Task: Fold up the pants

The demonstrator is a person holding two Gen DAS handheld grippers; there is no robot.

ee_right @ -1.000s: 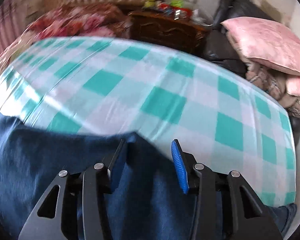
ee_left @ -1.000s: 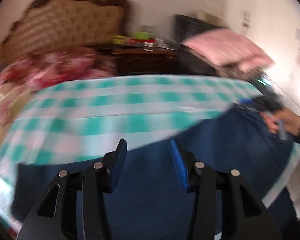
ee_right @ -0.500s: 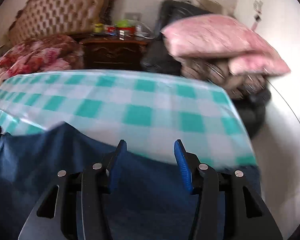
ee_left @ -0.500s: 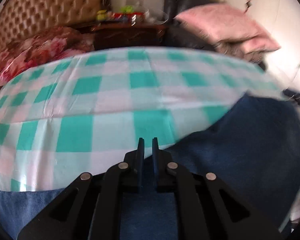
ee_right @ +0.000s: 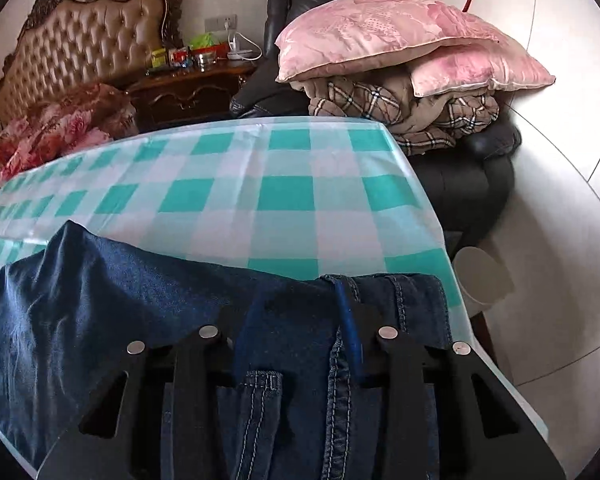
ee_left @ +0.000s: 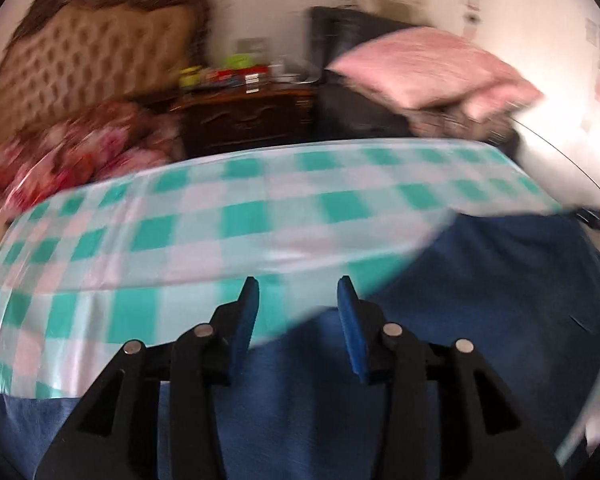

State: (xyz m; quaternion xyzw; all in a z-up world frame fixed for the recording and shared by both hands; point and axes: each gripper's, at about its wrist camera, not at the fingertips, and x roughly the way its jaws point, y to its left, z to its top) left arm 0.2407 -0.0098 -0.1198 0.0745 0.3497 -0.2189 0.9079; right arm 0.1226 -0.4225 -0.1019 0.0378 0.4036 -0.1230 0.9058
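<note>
Dark blue jeans (ee_right: 100, 300) lie along the near side of a table under a green-and-white checked cloth (ee_right: 284, 192). My right gripper (ee_right: 300, 304) is over their waistband end (ee_right: 412, 300), close to the table's right edge. Its jaws are closing with denim and a belt loop (ee_right: 260, 392) between the blue pads. In the blurred left wrist view, my left gripper (ee_left: 298, 300) hangs over the jeans' (ee_left: 480, 280) far edge where it meets the cloth (ee_left: 260, 208). Its jaws are opening and nothing is between them.
Behind the table, pink pillows (ee_right: 380, 32) and a plaid blanket (ee_right: 420, 112) are piled on a dark armchair. A cluttered wooden nightstand (ee_right: 188, 84), a tufted headboard (ee_right: 84, 48) and floral bedding (ee_right: 60, 128) are at the back left. A white bin (ee_right: 484, 280) stands by the table's right corner.
The left gripper shut half a second ago and now stands open again, shifted sideways. The right gripper travelled right along the jeans to the waistband end, and its jaws have narrowed.
</note>
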